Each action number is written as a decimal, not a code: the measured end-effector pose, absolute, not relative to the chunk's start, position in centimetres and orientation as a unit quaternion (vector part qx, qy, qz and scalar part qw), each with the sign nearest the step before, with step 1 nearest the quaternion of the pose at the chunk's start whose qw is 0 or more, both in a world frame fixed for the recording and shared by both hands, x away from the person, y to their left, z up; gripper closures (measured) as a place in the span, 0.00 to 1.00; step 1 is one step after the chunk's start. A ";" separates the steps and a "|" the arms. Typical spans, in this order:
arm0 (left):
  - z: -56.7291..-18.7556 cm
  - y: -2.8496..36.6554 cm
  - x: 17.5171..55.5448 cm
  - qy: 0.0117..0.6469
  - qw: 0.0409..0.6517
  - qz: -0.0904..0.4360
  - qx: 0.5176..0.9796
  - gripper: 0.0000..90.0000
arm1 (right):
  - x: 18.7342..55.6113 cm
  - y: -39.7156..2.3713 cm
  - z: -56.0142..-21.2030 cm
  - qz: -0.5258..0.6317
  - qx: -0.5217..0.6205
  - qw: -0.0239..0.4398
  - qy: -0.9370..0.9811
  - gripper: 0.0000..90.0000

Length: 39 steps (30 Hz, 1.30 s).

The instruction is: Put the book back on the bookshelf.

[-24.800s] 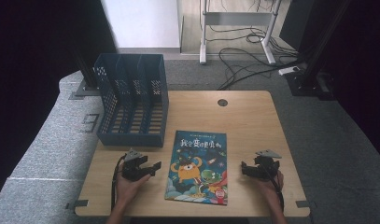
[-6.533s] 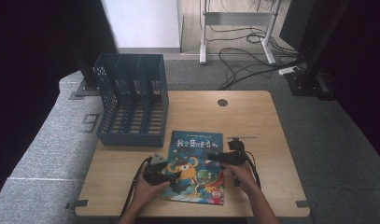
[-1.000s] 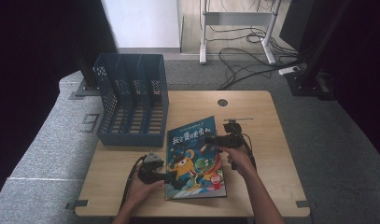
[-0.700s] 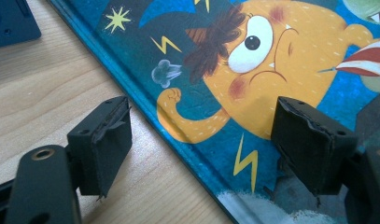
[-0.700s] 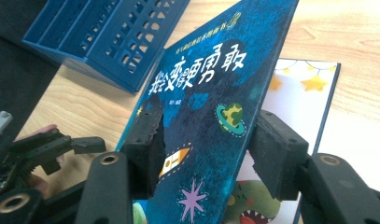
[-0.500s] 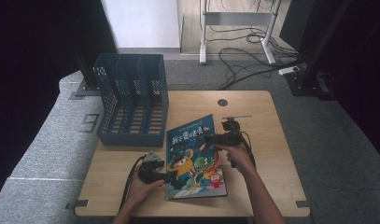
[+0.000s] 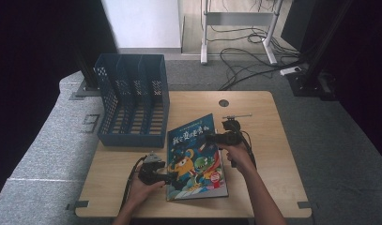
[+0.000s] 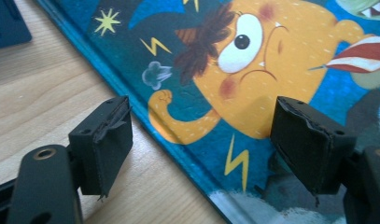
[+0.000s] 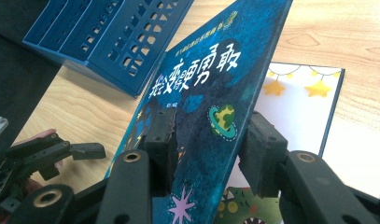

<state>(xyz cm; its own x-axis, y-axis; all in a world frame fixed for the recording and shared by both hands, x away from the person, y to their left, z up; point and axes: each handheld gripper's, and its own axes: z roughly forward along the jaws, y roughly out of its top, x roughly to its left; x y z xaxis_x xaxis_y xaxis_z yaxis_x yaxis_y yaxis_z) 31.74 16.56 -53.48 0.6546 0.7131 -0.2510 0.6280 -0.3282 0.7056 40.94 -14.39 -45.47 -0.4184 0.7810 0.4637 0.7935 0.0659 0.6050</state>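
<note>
Since a second ago the right gripper (image 9: 208,154) has been closing around the book's lifted cover (image 9: 215,93), a thin, floppy sheet best pinched at its free edge; the left gripper (image 8: 206,144) stands wide, empty.

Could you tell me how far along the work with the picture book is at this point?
Done: the book's front cover is lifted off the first page. In hand: the right gripper straddles the raised cover's edge, its fingers having just been closing around it, while the left gripper hovers open over the spine side. Left: probably moving the book towards the blue file rack, whose slots look empty.
</note>
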 end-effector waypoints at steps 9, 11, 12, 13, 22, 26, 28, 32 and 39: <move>-53.2 16.2 31.2 0.392 0.416 0.029 0.820 0.22 | 41.3 -14.2 -45.5 -0.421 -0.539 0.017 -0.730 0.72; -53.2 16.1 31.1 0.390 0.419 0.025 0.820 0.22 | 41.3 -14.1 -45.4 -0.419 -0.539 0.018 -0.730 0.73; -53.2 16.2 31.1 0.390 0.419 0.025 0.820 0.22 | 41.4 -14.1 -45.4 -0.419 -0.540 0.019 -0.730 0.73; -53.2 16.2 31.1 0.390 0.419 0.024 0.820 0.22 | 41.4 -14.1 -45.5 -0.419 -0.540 0.019 -0.730 0.75; -53.1 16.2 31.0 0.390 0.419 0.031 0.819 0.21 | 41.7 -14.5 -45.5 -0.440 -0.545 0.051 -0.712 0.82; -53.0 16.2 30.9 0.390 0.419 0.032 0.819 0.21 | 41.7 -14.6 -45.4 -0.452 -0.546 0.062 -0.702 0.85; -52.9 16.2 30.8 0.389 0.420 0.032 0.819 0.21 | 41.7 -14.6 -45.4 -0.457 -0.547 0.065 -0.698 0.86; -52.9 16.3 30.8 0.389 0.420 0.032 0.819 0.21 | 41.7 -14.5 -45.3 -0.463 -0.546 0.067 -0.695 0.87; -52.8 16.2 30.7 0.386 0.421 0.034 0.820 0.21 | 41.6 -14.2 -44.8 -0.461 -0.545 0.058 -0.698 0.87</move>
<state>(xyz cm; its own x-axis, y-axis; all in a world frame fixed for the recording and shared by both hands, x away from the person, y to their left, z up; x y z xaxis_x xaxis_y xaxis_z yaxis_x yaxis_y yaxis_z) 30.73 16.19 -52.78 0.6996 0.6618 -0.2696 0.6049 -0.3476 0.7164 41.57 -14.24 -44.80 -0.3995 0.7065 0.5842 0.8141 -0.0195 0.5803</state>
